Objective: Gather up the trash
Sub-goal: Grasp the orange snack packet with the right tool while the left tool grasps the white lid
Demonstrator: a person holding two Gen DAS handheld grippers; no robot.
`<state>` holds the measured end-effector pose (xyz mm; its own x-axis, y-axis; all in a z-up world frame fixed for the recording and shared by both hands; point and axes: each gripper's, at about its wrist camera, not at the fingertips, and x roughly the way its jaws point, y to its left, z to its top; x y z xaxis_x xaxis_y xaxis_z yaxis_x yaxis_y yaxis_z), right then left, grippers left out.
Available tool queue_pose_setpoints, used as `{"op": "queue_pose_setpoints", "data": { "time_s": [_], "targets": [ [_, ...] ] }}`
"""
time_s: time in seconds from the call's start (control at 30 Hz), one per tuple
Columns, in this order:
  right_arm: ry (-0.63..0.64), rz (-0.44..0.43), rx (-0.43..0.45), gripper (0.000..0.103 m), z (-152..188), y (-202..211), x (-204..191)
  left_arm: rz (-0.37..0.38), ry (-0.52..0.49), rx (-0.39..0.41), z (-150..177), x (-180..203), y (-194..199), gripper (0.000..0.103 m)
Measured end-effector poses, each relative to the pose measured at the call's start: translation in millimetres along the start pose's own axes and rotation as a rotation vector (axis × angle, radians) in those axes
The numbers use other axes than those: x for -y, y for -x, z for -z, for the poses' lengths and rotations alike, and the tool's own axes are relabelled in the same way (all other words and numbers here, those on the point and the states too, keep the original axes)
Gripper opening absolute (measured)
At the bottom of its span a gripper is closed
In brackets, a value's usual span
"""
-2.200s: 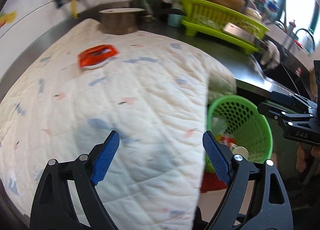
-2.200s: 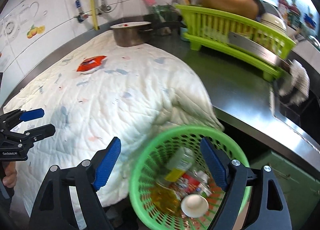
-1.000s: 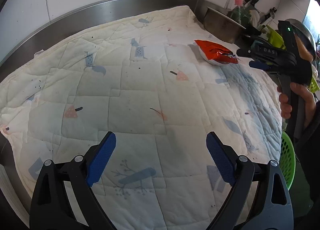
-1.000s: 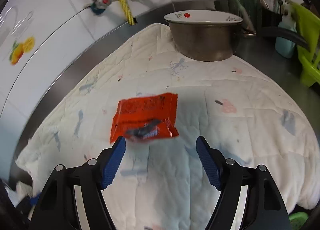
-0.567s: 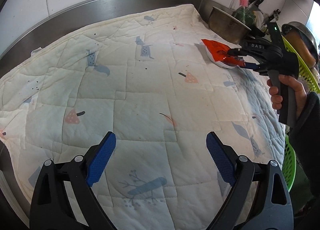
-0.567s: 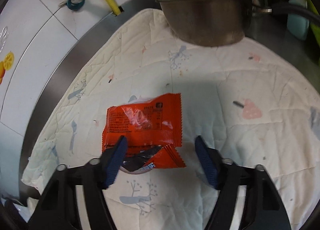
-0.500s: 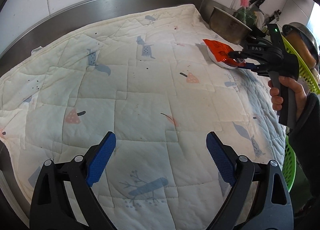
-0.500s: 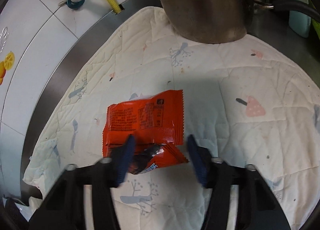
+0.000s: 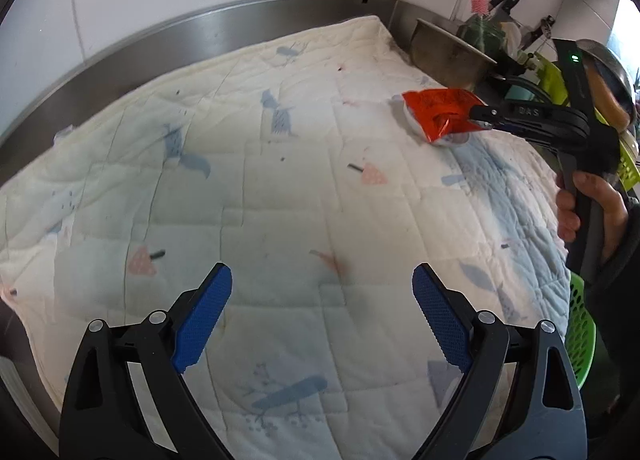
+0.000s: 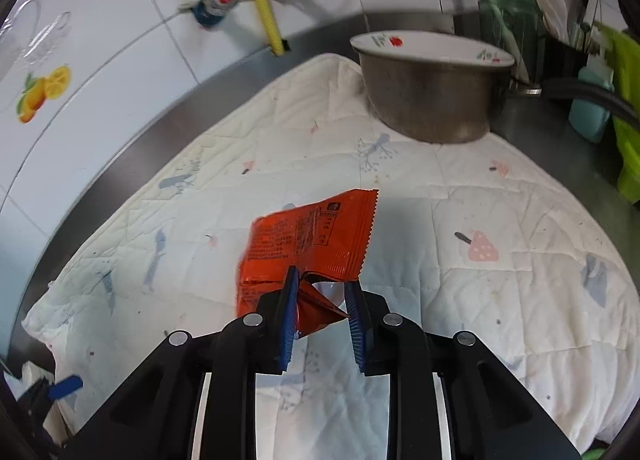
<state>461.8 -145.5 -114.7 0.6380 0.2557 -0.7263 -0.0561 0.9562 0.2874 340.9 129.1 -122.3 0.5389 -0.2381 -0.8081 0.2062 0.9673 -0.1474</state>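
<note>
Red wrapper point(image 10: 308, 244) sits pinched at its near corner between the nearly closed blue pads of the right gripper point(image 10: 322, 300), over the far right part of the white quilt point(image 9: 280, 200), near a metal pot point(image 10: 432, 100). Left gripper point(image 9: 320, 316) hovers wide open and empty above the quilt's near edge.

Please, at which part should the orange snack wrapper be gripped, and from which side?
Grip the orange snack wrapper at its crumpled near edge, coming from the front, low over the quilt. That edge stands up in folds; the right gripper already pinches there.
</note>
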Motion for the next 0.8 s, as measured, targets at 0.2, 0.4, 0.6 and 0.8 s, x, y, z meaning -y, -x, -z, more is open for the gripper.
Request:
{"op": "queue_pose_setpoints", "data": {
  "time_s": [0.2, 0.4, 0.6, 0.8],
  "targets": [
    [0.058, 0.011, 0.050, 0.022, 14.2, 39.1, -3.5, 0.010, -0.046, 0.028, -21.1, 18.3, -4.2, 0.087],
    [0.047, 0.028, 0.080, 0.022, 39.0, 83.8, 11.0, 0.041, -0.111, 0.039, -51.7, 45.8, -22.6, 0.086],
    [0.023, 0.067, 0.088, 0.022, 71.5, 124.4, 28.9, 0.048, -0.170, 0.045, -89.6, 75.2, -58.2, 0.084],
    [0.009, 0.115, 0.104, 0.022, 97.8, 159.4, 39.7, 0.067, -0.143, -0.022, -125.4, 86.8, -109.4, 0.062]
  ]
}}
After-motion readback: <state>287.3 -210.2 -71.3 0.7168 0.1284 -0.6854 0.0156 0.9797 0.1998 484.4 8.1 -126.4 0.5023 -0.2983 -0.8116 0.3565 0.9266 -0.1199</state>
